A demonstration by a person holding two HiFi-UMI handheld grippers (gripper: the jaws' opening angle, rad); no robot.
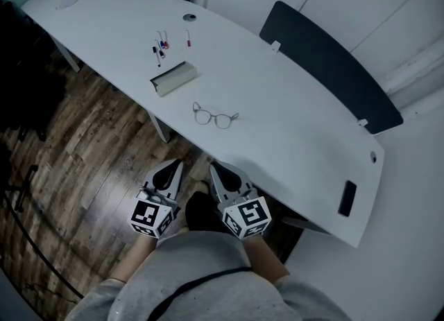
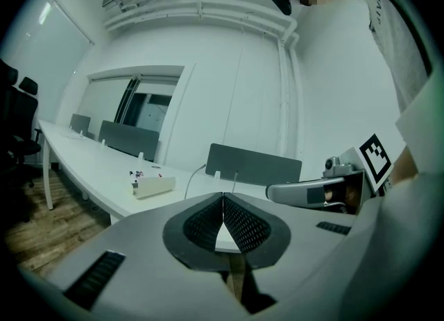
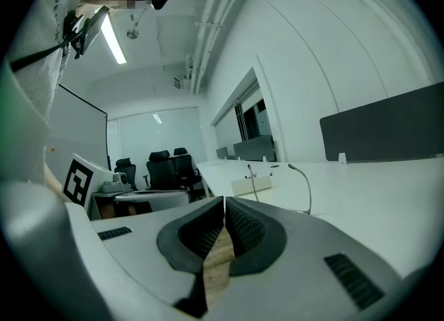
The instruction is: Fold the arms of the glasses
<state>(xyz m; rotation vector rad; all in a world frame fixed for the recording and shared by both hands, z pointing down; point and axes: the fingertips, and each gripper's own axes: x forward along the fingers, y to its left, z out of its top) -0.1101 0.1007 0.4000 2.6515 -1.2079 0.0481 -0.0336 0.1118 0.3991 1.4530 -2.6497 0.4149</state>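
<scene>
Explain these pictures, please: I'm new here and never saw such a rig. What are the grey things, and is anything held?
No robot: a person holds a two-jaw tool in each hand. The head view comes from a camera on the person's head, looking down at the left tool and right tool, both near the desk's edge. Each other view comes from a camera riding on one tool, looking along its jaws. Both tools are shut and hold nothing. On the desk lie glasses, a white box, some pens and a dark flat thing.

Glasses (image 1: 216, 117) on table (image 1: 298, 125), rt of box (image 1: 173, 77)
</scene>
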